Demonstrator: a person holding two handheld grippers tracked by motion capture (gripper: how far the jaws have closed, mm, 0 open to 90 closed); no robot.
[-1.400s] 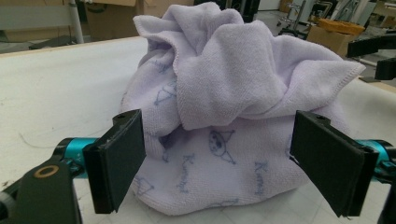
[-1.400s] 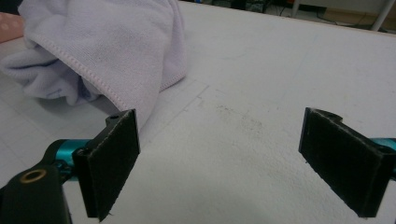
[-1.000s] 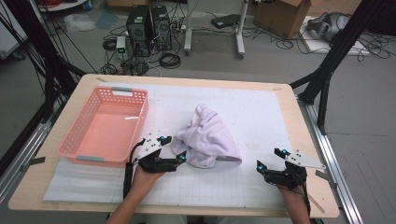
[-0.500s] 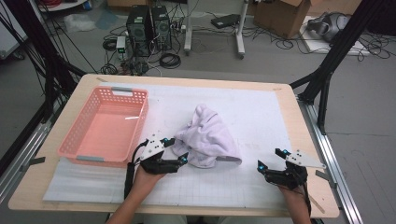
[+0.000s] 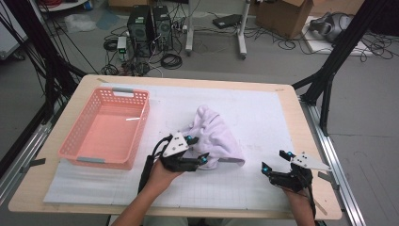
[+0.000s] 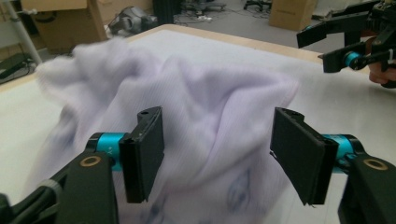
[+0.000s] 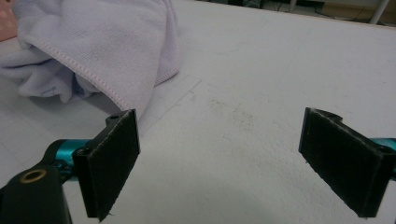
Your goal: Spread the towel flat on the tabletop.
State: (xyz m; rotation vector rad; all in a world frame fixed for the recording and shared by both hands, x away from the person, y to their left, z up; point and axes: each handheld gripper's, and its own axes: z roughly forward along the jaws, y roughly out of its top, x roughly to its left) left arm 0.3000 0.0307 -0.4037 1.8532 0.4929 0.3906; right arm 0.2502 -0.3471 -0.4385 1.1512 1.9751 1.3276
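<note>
A crumpled pale lilac towel [image 5: 214, 132] lies heaped on the white mat in the middle of the table. My left gripper [image 5: 197, 149] is at the towel's near left edge, its tips against the cloth. In the left gripper view the towel [image 6: 196, 93] spreads ahead of and between the jaws of the left gripper [image 6: 217, 154]. Those jaws have just been closing, but the pads stand apart and do not press the cloth. My right gripper [image 5: 274, 160] rests open near the front right of the mat. In its own view the right gripper [image 7: 219, 158] has bare mat between its pads, with the towel [image 7: 93, 42] off to the upper left.
A pink plastic basket [image 5: 77, 153] with nothing in it stands on the left of the table. The white mat [image 5: 263, 108] covers most of the wooden tabletop [image 5: 310, 136]. Beyond the table are computers, cables and cardboard boxes on the floor.
My left gripper has moved right and slightly up, from beside the towel to against its near edge. The right gripper and the basket have stayed put.
</note>
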